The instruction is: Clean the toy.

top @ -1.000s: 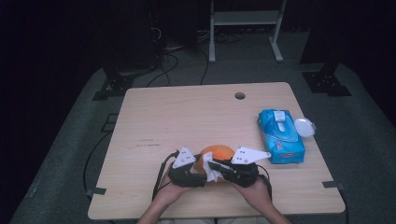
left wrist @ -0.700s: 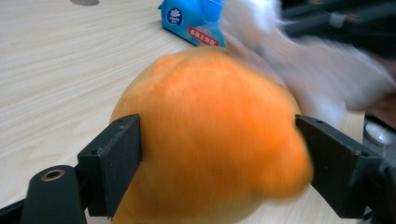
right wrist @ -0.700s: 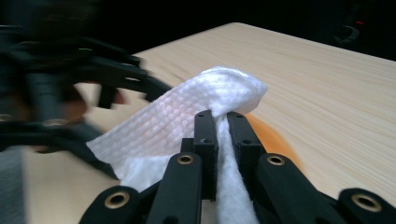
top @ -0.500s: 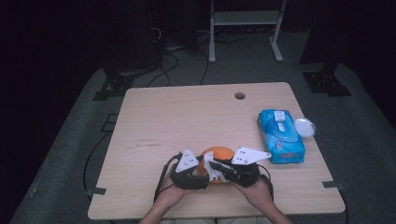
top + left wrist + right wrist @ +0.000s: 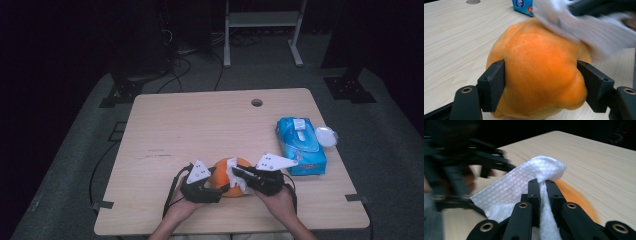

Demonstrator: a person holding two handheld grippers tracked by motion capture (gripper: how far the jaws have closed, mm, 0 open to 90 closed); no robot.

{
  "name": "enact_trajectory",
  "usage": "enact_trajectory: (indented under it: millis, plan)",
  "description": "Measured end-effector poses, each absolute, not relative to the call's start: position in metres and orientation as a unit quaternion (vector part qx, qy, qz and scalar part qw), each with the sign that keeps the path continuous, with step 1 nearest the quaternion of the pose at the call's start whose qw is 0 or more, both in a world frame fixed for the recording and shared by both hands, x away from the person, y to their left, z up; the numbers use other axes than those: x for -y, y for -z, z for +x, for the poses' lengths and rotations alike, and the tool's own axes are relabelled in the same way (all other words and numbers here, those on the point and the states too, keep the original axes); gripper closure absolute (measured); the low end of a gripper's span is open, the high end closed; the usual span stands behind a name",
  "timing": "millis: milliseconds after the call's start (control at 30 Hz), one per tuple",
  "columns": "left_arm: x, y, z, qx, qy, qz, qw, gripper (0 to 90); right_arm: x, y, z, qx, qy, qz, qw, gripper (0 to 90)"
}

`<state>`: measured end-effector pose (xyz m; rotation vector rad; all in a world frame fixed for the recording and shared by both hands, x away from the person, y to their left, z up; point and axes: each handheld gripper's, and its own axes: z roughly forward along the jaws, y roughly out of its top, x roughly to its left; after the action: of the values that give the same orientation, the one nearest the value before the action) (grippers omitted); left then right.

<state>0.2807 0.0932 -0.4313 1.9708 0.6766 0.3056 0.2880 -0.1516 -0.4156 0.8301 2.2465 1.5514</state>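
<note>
A round orange plush toy (image 5: 536,75) is seen at the near middle of the light wooden table (image 5: 200,130), held between the two grippers. In the left gripper view, the left gripper (image 5: 541,85) is closed on the toy: its two black jaws are pressed against the plush sides, one on each flank, and the jaws have just been opening a little with the toy between them. In the right gripper view, the right gripper (image 5: 543,182) is clamped tight on a white textured wipe (image 5: 524,187), which is pinched between the jaws and folded over their tips. In the high view the wipe is laid against the top right of the toy, and the right gripper is reached in from the right. A blue pack of wet wipes (image 5: 301,146) is set near the table's right edge, and a small white round lid (image 5: 326,136) lies just beside it.
</note>
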Motion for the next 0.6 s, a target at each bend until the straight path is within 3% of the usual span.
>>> enact_trajectory:
  millis: [100,167,233,433,533,600]
  plan:
    - [-0.096,0.422,0.282,-0.276,-0.125,0.794,0.527,20.3,0.161,0.418,0.291,-0.770,-0.545,0.306,0.127,82.7]
    - [-0.095,0.420,0.283,-0.275,-0.131,0.797,0.522,22.0,0.155,0.419,0.289,-0.775,-0.554,0.285,0.105,82.6]
    - [-0.096,0.426,0.283,-0.277,-0.131,0.806,0.506,25.9,0.147,0.420,0.286,-0.783,-0.548,0.273,0.110,82.6]
    - [-0.108,0.432,0.290,-0.292,-0.103,0.803,0.509,26.0,0.172,0.431,0.300,-0.768,-0.532,0.336,0.125,82.6]
    - [-0.103,0.426,0.288,-0.272,-0.118,0.795,0.529,18.5,0.170,0.433,0.299,-0.763,-0.542,0.334,0.112,82.5]
    - [-0.097,0.425,0.288,-0.270,-0.122,0.803,0.517,18.3,0.160,0.428,0.293,-0.766,-0.558,0.304,0.101,82.4]
